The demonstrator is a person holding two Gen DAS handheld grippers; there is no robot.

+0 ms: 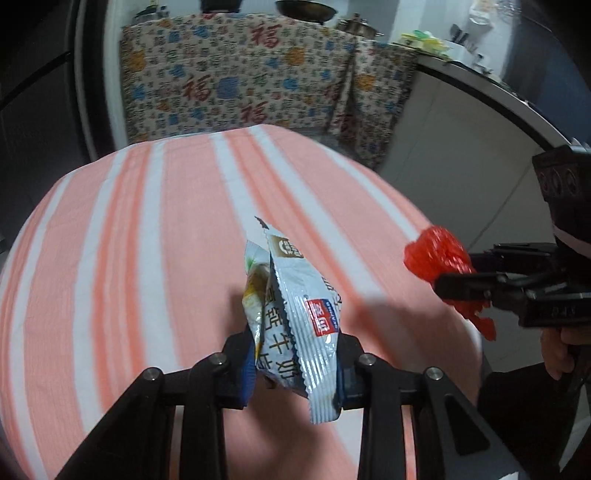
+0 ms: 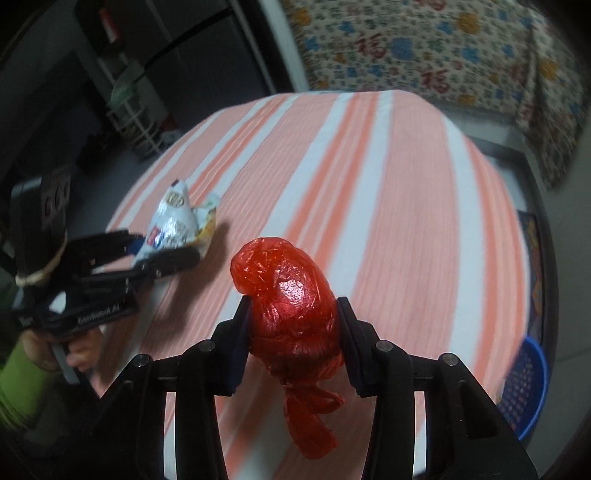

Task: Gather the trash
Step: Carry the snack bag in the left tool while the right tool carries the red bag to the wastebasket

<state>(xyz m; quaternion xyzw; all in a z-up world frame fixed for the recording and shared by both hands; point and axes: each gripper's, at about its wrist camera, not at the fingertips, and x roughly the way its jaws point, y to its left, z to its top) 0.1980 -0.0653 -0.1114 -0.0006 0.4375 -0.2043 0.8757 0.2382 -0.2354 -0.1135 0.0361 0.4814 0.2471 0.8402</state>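
Left gripper fingers pinch crinkled silver-blue foil snack wrapper, lifted above striped peach-and-white cloth on tabletop. Right gripper fingers clamp rounded, glossy red plastic bag, knotted tail hanging below. Blue mesh basket beside tabletop edge.

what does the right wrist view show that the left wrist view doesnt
Only the right wrist view shows the blue basket on the floor at the table's right side, a white wire rack at far left, and a green sleeve.

Only the left wrist view shows the counter with pots and utensils behind.

Both show the striped tablecloth, the floral cloth behind it, the left tool shut on the snack wrapper, and the right tool shut on the red plastic bag.
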